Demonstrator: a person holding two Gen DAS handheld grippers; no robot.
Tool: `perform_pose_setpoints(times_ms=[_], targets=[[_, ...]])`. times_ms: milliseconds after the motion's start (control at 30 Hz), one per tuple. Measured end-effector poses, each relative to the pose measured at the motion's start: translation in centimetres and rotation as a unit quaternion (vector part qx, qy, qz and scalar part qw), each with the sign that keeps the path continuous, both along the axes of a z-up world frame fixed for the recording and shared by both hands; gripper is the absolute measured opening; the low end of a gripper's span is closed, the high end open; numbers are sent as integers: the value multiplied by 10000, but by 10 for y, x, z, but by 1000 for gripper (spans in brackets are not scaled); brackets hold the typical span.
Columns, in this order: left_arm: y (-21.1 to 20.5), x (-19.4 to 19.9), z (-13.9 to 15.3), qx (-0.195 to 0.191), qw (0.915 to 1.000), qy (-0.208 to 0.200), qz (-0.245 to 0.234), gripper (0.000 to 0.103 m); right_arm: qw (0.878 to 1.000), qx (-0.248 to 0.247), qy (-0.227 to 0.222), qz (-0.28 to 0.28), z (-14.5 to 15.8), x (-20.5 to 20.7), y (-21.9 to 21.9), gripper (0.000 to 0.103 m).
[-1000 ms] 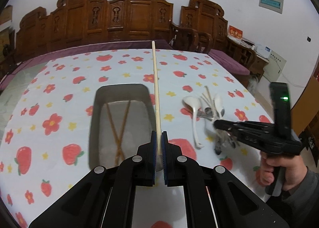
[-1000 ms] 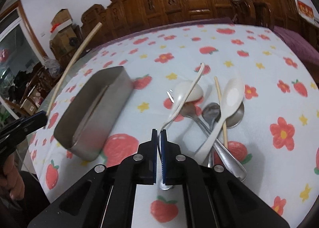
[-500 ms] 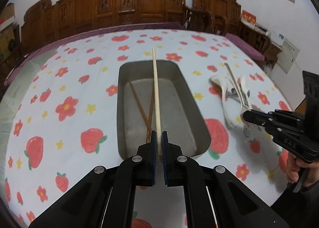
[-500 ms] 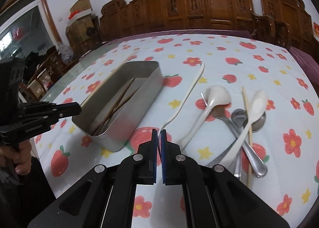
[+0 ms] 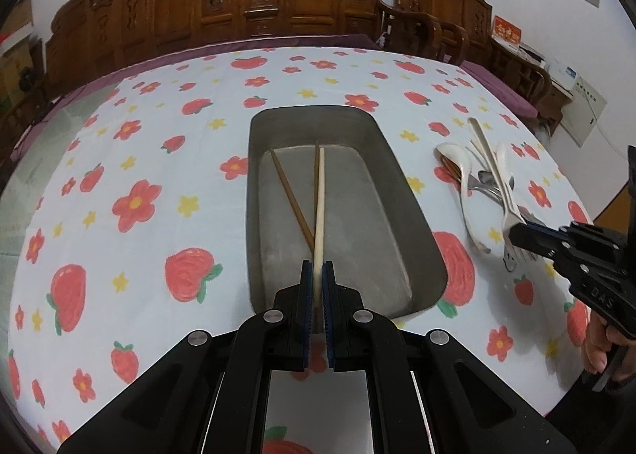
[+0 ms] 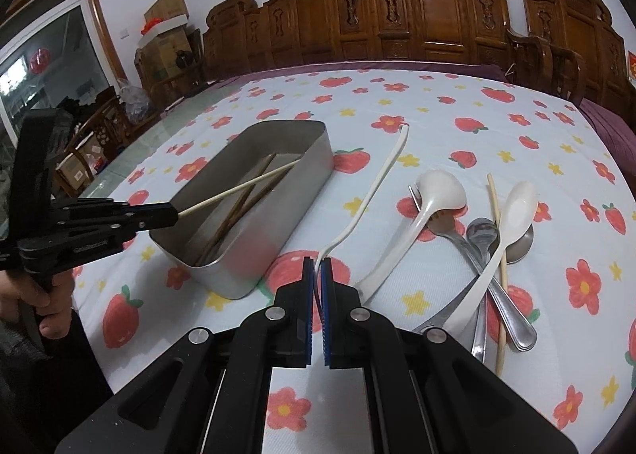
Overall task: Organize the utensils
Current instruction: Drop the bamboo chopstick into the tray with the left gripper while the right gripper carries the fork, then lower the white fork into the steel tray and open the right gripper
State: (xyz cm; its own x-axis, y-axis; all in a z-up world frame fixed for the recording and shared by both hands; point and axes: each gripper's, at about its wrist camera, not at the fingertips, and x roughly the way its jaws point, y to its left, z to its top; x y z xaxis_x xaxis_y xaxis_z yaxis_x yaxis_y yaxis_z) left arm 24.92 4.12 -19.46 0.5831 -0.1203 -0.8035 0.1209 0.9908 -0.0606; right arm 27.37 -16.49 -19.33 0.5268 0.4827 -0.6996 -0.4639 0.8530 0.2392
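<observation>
Item: my two claws, both clamped.
My left claw (image 5: pixel 317 280) pinches a pale chopstick (image 5: pixel 320 207) over the metal tin (image 5: pixel 413 207); my right claw (image 6: pixel 317 275) pinches a white fork (image 6: pixel 373 191).

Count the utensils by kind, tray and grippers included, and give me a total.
Chopsticks: 4, one held by the left gripper
Spoons: 4
Forks: 2, one held by the right gripper
Total: 10

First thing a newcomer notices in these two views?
The left gripper shut on a pale chopstick angled down into the metal tray, where two brown chopsticks lie. The right gripper grips a white fork beside the tray, left of the spoon pile.
</observation>
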Motion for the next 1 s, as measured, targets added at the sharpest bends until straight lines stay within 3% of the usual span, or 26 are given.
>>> perform_pose_setpoints(times_ms=[367,567,1000], targets=[[9,6,-2,-36,9999,-19,165,5,9997,134,-51,190,17,-11,25,4],[15,7,3,-95,9997,-86,228,15,9997,67,-36,247,21,-9,39,4],[34,4,24,-157,9988,-322,326,17,9985,47,184,506,32,13,83,4]])
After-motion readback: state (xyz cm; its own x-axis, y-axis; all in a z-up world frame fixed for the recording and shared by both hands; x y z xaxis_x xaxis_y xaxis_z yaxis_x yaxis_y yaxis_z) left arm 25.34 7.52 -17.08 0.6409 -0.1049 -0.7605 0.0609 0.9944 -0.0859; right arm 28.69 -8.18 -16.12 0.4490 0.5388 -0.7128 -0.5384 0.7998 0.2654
